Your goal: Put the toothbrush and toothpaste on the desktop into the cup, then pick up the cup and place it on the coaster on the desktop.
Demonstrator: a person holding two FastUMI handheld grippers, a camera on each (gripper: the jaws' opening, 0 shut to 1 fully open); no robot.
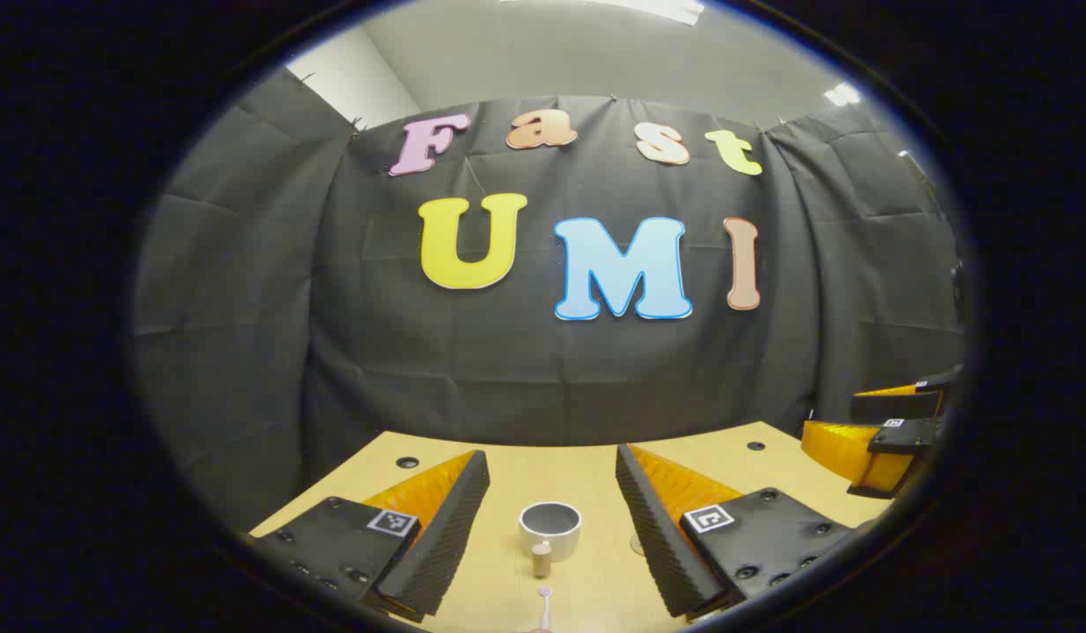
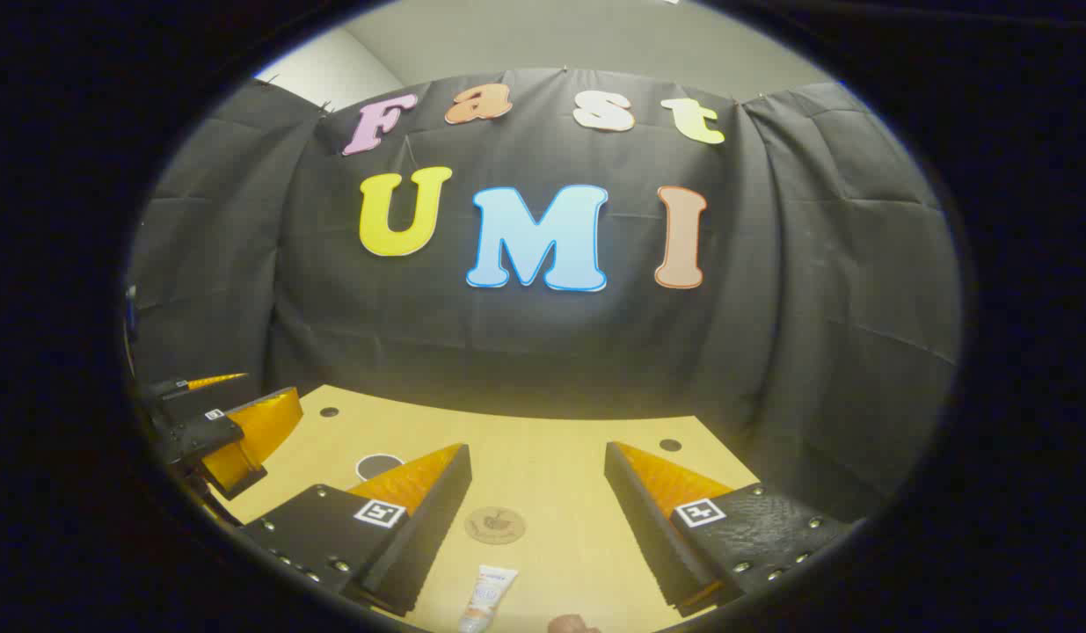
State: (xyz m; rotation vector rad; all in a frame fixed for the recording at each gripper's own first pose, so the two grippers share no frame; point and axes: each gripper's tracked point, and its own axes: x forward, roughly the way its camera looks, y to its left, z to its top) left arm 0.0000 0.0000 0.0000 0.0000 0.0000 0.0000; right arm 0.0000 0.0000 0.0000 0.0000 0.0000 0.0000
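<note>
While its two fingers stand wide apart at the bottom of the left gripper view, the left gripper [image 1: 551, 492] holds nothing, and between the fingers, low in the centre of the frame, a white cup [image 1: 550, 529] stands upright on the pale wooden desktop [image 1: 560, 470]. Just below the cup, touching or nearly touching its near wall, is a small tan cylinder [image 1: 542, 559], and at the very bottom edge the head of the toothbrush [image 1: 545, 598] pokes into the picture. At the right edge of that frame the right gripper [image 1: 885, 431] hangs above the desktop's far corner.

In the right gripper view its own fingers are likewise spread wide at the bottom, gripping nothing. Between them lies the round brown coaster [image 2: 494, 525], flat on the desktop, and below it, at the bottom edge, the white toothpaste [image 2: 485, 598] tube lies flat. The left gripper shows at the left edge.
</note>
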